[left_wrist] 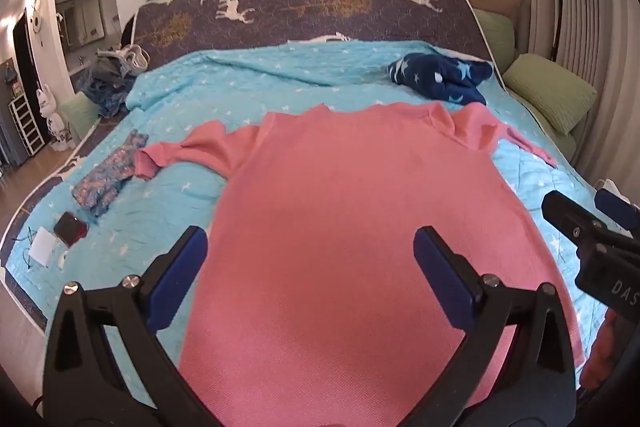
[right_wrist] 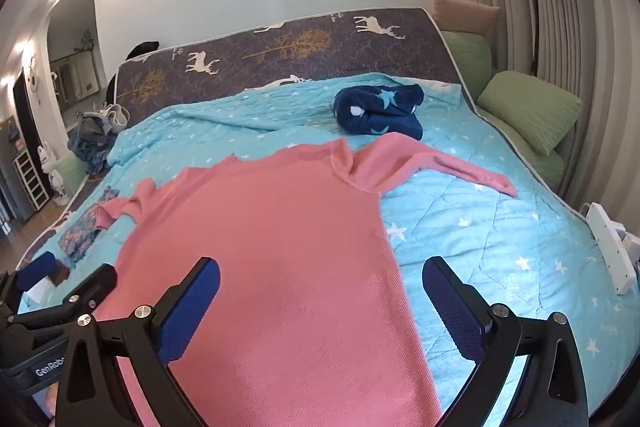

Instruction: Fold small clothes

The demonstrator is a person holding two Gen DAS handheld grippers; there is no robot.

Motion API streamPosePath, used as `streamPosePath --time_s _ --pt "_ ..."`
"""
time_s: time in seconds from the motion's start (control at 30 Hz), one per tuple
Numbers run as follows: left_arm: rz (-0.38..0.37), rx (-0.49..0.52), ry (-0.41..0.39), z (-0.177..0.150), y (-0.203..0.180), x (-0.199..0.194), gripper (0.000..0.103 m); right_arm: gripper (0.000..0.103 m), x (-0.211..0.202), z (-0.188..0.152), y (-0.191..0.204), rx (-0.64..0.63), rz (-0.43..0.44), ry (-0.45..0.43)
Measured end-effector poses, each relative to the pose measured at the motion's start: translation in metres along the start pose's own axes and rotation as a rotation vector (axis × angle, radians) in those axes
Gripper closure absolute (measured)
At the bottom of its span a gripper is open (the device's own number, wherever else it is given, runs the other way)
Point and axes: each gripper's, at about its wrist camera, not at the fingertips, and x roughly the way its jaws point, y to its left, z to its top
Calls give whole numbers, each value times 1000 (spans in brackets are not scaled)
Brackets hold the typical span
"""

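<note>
Home bedroom: quilted bed (left_wrist: 168, 99), pillows (right_wrist: 530, 111).

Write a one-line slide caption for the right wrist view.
Open right gripper hovers above the edge of a pink long-sleeved knit top spread flat on a turquoise star-print quilt.

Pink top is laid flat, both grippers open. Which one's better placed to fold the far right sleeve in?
Right. The right gripper hangs open over the pink top by its right edge, nearer that sleeve. The left gripper sits over the body's middle.
</note>
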Motion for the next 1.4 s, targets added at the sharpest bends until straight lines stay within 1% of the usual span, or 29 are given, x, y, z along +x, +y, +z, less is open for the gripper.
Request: streamPosePath --time_s 0.13,0.2,0.33,0.7,0.97,1.3,1.4 --pt "-5 -16 5 -3 5 3 1 0 -1 -3 0 -12 6 -4" --pt "13 -16 -5 -11 -4 3 1 0 -1 -4 0 -22 8 -7" --pt "25 -5 -5 -12 -8 4 1 0 -4 -6 -2 -36 0 -21" --pt "12 -17 26 -13 -11 9 1 0 -3 -8 -1 -42 5 -16" --pt "20 -6 12 -13 -14 8 1 0 -5 -7 1 -44 -4 -23" --pt "-10 -6 25 -17 -15 12 1 0 -2 -5 2 -35 -18 -11" --pt "-8 2 23 -17 -16 13 1 0 -2 -5 1 -32 -14 -7"
